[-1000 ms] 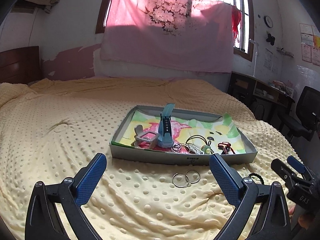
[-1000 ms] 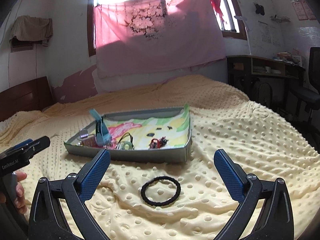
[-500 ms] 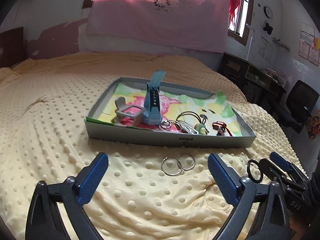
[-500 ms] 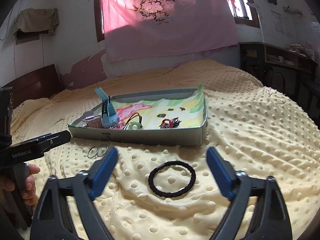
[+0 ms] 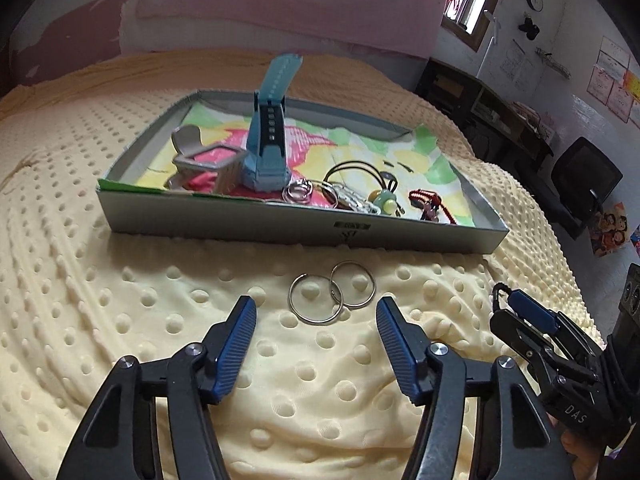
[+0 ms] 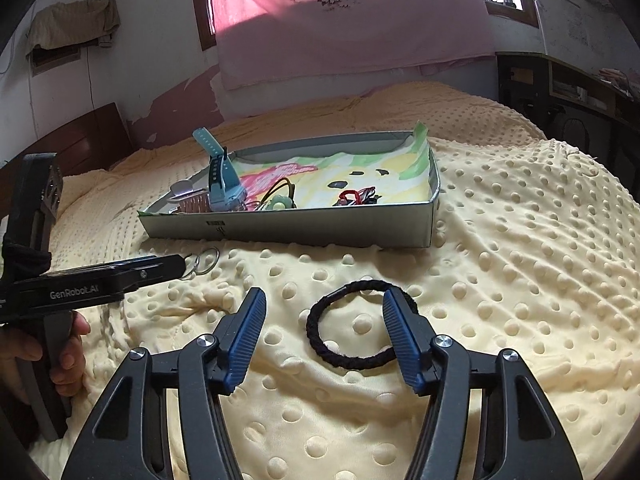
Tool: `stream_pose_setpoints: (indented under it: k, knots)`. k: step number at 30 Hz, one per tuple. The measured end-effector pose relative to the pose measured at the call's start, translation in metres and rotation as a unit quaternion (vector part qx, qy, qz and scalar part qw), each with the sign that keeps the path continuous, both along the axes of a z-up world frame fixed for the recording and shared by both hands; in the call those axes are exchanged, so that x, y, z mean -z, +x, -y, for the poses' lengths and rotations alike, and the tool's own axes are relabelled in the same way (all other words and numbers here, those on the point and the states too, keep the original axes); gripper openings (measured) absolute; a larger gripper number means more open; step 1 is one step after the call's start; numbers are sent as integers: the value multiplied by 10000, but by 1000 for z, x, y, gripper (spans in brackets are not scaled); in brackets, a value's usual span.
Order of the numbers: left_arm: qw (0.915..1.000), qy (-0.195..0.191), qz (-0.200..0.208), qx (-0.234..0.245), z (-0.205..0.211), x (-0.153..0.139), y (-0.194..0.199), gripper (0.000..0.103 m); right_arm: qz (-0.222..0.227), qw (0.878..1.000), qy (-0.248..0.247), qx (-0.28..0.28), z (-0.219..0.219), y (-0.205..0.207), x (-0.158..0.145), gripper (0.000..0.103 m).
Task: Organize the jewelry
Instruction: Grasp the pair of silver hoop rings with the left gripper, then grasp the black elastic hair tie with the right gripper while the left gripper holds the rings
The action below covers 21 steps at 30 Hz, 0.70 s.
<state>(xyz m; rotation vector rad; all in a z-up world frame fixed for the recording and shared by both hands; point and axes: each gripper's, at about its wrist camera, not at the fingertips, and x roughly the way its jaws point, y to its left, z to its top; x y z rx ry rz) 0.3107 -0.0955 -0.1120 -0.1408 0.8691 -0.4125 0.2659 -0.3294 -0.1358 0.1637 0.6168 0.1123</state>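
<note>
Two linked silver rings [image 5: 331, 296] lie on the yellow dotted blanket just in front of the grey tray [image 5: 296, 224]. My left gripper [image 5: 316, 320] is open, its fingertips just short of the rings. The rings also show in the right wrist view [image 6: 202, 261]. A black hair tie [image 6: 356, 324] lies on the blanket. My right gripper [image 6: 324, 316] is open, with its right finger over the tie's right edge. The tray [image 6: 320, 228] holds a blue watch [image 5: 268, 140], a grey watch [image 5: 204, 164], rings, hair ties and a red trinket [image 5: 428, 202].
The bed's blanket [image 5: 120, 320] spreads wide around the tray. A dark desk [image 5: 488, 108] and a black chair [image 5: 584, 176] stand to the right of the bed. A pink curtain [image 6: 340, 12] hangs behind. The right gripper shows at the lower right of the left wrist view [image 5: 520, 312].
Both grippers have moved down and forward toward the blanket and narrowed their jaws. The left one has closed in on the silver rings, the right one on the black hair tie.
</note>
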Motion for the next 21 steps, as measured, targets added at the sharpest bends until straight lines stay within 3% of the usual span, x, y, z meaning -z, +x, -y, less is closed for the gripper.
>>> stream_pose_setpoints:
  k: [5,7,11,21]
  knots:
    - [9999,-39,-115,4,5,6,11,57,-134,9999,-4,-27,-1,3,4,54]
    - [9999,-23,-149,20,7,8,14,51,-213,9998,-21,-18,-1,5,6,51]
    - [9998,28,-197,65,10,11,17,30,-269,9996,-61,-4,-2,6,7,45]
    - [9989,37,-23,461,20,6,6,29,-229,9996,-138,18,-4,4,6,27]
